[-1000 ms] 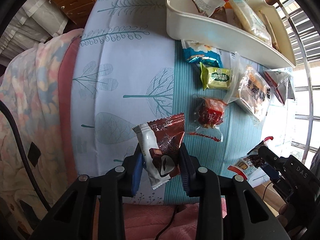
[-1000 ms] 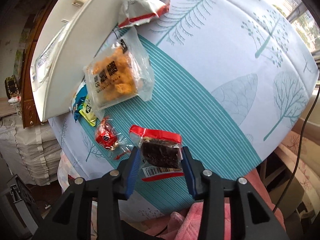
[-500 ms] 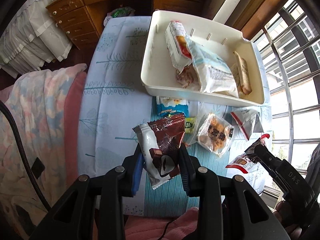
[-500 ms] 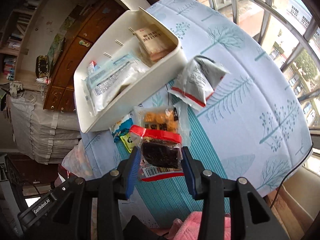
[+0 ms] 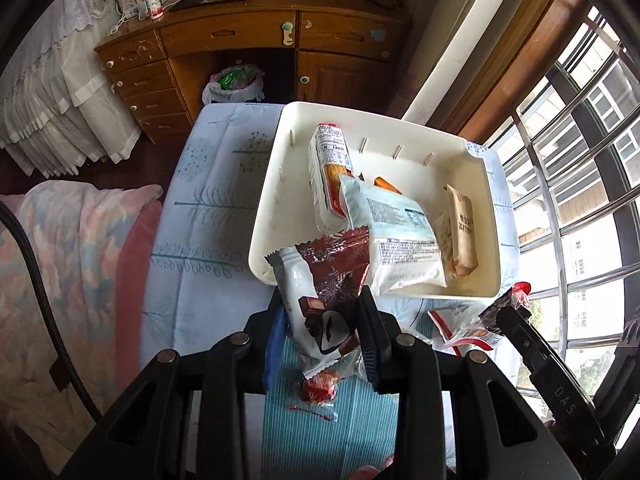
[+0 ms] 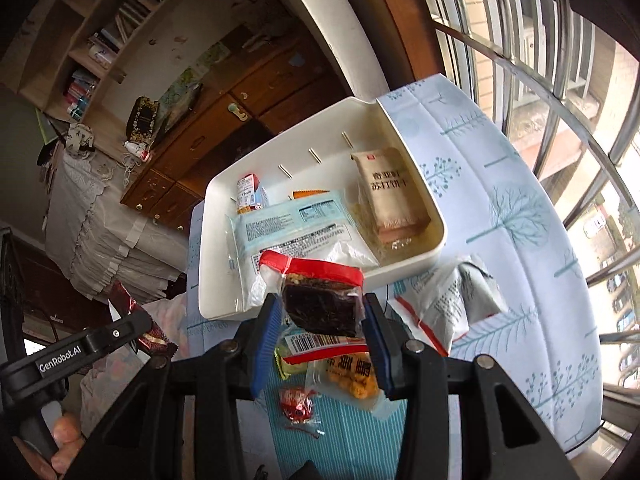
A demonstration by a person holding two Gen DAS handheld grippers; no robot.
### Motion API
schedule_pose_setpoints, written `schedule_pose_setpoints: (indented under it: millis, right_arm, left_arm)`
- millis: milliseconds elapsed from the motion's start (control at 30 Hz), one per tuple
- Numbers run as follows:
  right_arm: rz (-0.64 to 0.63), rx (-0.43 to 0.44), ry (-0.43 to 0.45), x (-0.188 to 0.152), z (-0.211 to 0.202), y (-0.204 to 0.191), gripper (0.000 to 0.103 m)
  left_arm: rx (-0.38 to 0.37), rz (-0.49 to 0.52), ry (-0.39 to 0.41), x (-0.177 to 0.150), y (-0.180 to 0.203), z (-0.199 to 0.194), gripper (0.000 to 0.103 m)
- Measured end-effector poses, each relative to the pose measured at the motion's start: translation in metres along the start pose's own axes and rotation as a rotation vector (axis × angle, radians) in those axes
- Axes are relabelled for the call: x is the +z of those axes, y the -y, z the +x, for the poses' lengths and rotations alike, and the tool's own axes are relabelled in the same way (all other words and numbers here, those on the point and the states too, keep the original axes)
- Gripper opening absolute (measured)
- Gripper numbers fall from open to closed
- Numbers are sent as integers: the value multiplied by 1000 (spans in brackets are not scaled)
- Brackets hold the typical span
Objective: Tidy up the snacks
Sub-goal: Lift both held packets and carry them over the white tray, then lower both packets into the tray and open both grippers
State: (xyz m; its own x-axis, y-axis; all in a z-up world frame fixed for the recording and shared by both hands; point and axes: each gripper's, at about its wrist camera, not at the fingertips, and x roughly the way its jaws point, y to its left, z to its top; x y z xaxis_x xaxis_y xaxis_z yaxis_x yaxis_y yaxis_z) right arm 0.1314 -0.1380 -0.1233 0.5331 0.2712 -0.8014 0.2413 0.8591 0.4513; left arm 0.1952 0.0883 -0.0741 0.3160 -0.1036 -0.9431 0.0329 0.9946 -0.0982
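Observation:
My left gripper [image 5: 322,320] is shut on a brown-and-white chocolate snack packet [image 5: 326,284], held in the air just in front of the near left corner of the white tray [image 5: 264,216]. My right gripper [image 6: 318,322] is shut on a clear packet with a red seal and a dark cake inside [image 6: 320,304], raised before the tray's near wall [image 6: 404,268]. Inside the tray lie a pale blue packet [image 6: 296,228], a tan cracker pack [image 6: 390,192] and a tall biscuit pack [image 5: 330,176].
On the tree-print tablecloth [image 6: 516,216] lie a grey-white pouch [image 6: 456,300], an orange snack bag [image 6: 356,380], a small red candy [image 6: 296,402] and a green sachet. A wooden dresser [image 5: 240,52], a window grille [image 5: 580,152] and a pink blanket [image 5: 68,260] surround the table.
Both grippers have risen and tilted up with their packets still held. The whole tray has come into view, and the loose snacks on the cloth have slid down under the fingers.

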Motion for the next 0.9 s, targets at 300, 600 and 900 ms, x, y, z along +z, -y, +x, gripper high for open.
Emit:
schedule_pose_setpoints:
  millis: [300, 600, 900]
  right_arm:
    - [-123, -4, 96, 31, 12, -5, 41]
    - [-161, 13, 144, 55, 31, -10, 43]
    - [-134, -4, 127, 63, 43, -8, 63]
  left_arm:
    - [-43, 54, 149, 17, 5, 20, 31]
    - [-42, 83, 154, 29, -5, 41, 33]
    - [-38, 93, 147, 28, -15, 37, 57]
